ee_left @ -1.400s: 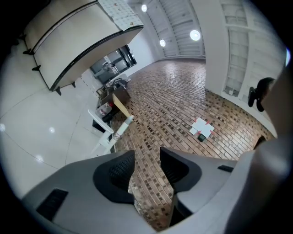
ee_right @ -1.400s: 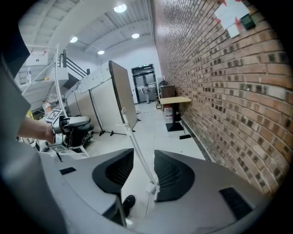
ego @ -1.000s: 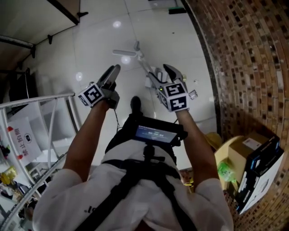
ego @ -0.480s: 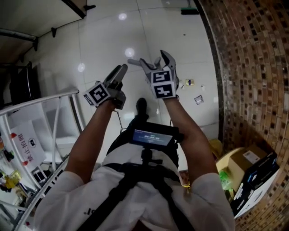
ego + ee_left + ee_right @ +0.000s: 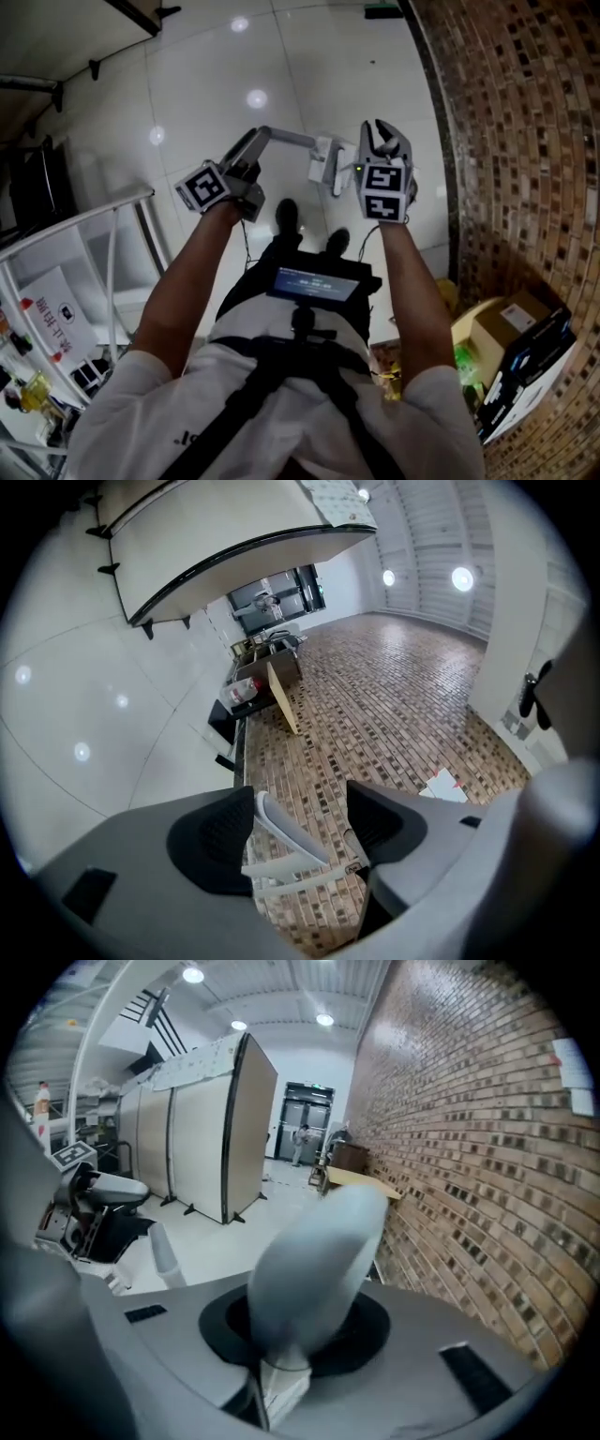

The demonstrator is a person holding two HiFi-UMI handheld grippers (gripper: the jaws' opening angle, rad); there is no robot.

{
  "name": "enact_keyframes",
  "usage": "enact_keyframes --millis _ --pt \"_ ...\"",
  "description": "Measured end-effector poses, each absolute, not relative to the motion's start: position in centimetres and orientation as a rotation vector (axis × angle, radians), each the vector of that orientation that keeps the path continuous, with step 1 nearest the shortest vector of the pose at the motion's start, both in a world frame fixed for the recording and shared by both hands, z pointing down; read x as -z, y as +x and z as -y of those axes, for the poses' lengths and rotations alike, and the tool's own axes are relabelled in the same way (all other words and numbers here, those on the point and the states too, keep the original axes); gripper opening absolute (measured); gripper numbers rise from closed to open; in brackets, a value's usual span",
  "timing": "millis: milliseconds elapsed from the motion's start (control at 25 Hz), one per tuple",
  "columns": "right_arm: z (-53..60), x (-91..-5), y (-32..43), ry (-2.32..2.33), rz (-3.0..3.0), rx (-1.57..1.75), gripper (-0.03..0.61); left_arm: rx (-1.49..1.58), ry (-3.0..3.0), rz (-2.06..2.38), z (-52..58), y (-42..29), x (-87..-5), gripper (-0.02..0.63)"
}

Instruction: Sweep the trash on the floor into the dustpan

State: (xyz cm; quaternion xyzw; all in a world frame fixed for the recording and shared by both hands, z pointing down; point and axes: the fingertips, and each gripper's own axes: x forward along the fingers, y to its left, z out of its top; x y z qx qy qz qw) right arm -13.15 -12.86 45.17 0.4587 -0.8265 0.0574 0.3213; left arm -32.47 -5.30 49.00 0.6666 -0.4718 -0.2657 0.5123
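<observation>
A pale grey handle bar runs from my left gripper to a white plastic part beside my right gripper, above the white tiled floor. In the left gripper view the jaws stand wide and have just been opening. A white bar crosses the gap and touches only the left pad. My right gripper has just been closing and is shut on a rounded pale handle that sticks out past the jaws. No trash shows on the floor.
A brick wall curves down the right side. A cardboard box and bags sit at its foot. A white metal rack stands on the left. The person's shoes are just below the grippers. Grey partition panels stand farther off.
My right gripper swung to the right, towards the wall, and closed on the rounded handle. The left gripper shifted slightly, and the grey bar now lies at its tips.
</observation>
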Motion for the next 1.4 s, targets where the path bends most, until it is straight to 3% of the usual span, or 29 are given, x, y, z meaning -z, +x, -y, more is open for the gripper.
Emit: enact_keyframes --millis 240,520,560,680,1080,1400 --pt "14.4 -49.3 -5.1 1.285 2.076 -0.4 0.024 0.711 1.586 1.034 8.0 -29.5 -49.6 0.305" --pt "13.1 -46.0 1.4 1.213 2.146 -0.393 0.005 0.822 1.525 0.876 10.8 -26.2 -49.8 0.284" --pt "12.9 -45.4 2.3 1.202 2.152 -0.381 0.005 0.835 1.527 0.862 11.1 -25.8 -49.6 0.235" --pt "12.7 -44.6 5.4 1.188 2.143 -0.355 0.003 0.867 1.528 0.855 11.5 -25.1 -49.4 0.003" --pt "12.4 -46.7 12.5 1.255 2.038 -0.286 0.003 0.812 1.601 0.794 11.0 -21.3 -48.8 0.003" --pt "10.2 -42.2 16.2 1.381 2.035 -0.259 0.003 0.856 1.585 0.731 10.9 -20.2 -47.7 0.003"
